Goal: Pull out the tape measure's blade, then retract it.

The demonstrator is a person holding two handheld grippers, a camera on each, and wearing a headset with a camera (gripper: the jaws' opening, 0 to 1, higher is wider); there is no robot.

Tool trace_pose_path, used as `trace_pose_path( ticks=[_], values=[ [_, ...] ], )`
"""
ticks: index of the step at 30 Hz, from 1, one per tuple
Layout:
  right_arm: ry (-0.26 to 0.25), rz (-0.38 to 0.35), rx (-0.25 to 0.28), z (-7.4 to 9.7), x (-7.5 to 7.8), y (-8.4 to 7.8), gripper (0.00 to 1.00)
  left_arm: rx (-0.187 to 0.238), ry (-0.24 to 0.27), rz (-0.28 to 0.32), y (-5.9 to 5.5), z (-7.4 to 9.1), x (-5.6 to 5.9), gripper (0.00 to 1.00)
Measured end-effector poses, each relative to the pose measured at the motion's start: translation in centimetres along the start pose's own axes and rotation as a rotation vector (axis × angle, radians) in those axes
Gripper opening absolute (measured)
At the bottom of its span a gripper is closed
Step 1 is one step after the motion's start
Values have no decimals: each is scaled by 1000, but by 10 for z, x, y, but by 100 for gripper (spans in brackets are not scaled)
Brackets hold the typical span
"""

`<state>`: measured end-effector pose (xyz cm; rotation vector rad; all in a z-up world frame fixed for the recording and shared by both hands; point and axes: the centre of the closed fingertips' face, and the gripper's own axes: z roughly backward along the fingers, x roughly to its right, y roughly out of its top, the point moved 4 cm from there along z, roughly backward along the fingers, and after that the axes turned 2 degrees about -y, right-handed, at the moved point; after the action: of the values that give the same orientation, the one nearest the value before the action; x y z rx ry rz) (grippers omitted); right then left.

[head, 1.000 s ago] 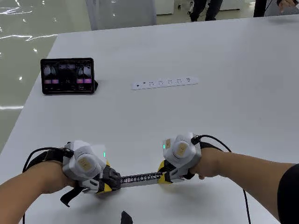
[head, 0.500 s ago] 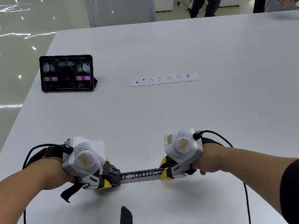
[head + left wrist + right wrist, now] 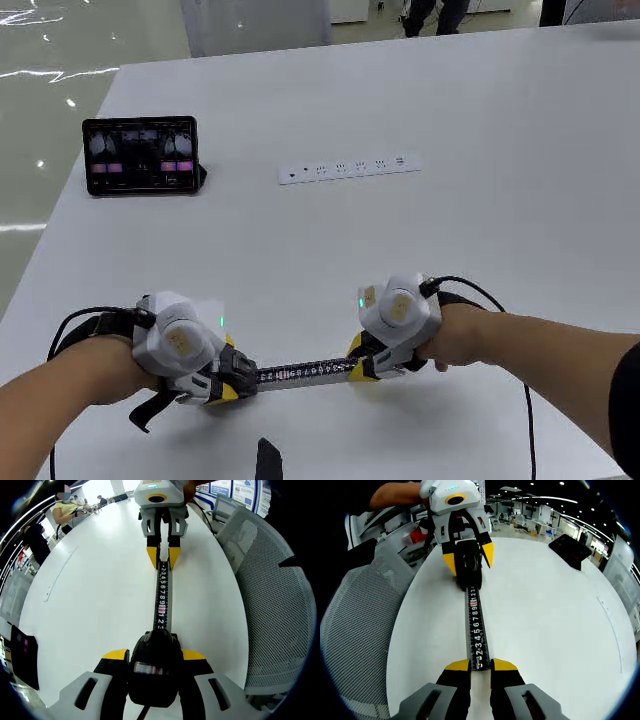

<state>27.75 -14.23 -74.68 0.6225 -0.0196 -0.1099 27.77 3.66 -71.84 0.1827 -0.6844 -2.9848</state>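
White tabletop [image 3: 300,250] carries a tablet [image 3: 140,155] at far left and a power strip [image 3: 345,168] mid-table. My left gripper [image 3: 155,655] clamps the black tape measure case [image 3: 152,680]; what looks like its label is too blurred to read. The blade [image 3: 475,625] runs rightward, numerals 2 to 9 legible, to my right gripper [image 3: 481,665], jaws pinched on its tip.

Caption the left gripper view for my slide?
Left hand-held gripper clamps the tape measure case; right hand-held gripper holds its extended blade over the white table.
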Motion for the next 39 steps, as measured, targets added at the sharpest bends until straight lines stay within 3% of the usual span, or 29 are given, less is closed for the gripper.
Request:
trace_pose_path(
  ticks=[39],
  values=[
    [-7, -7, -14, 12, 3, -20, 10, 3, -2, 0, 1, 0, 0, 34]
  ],
)
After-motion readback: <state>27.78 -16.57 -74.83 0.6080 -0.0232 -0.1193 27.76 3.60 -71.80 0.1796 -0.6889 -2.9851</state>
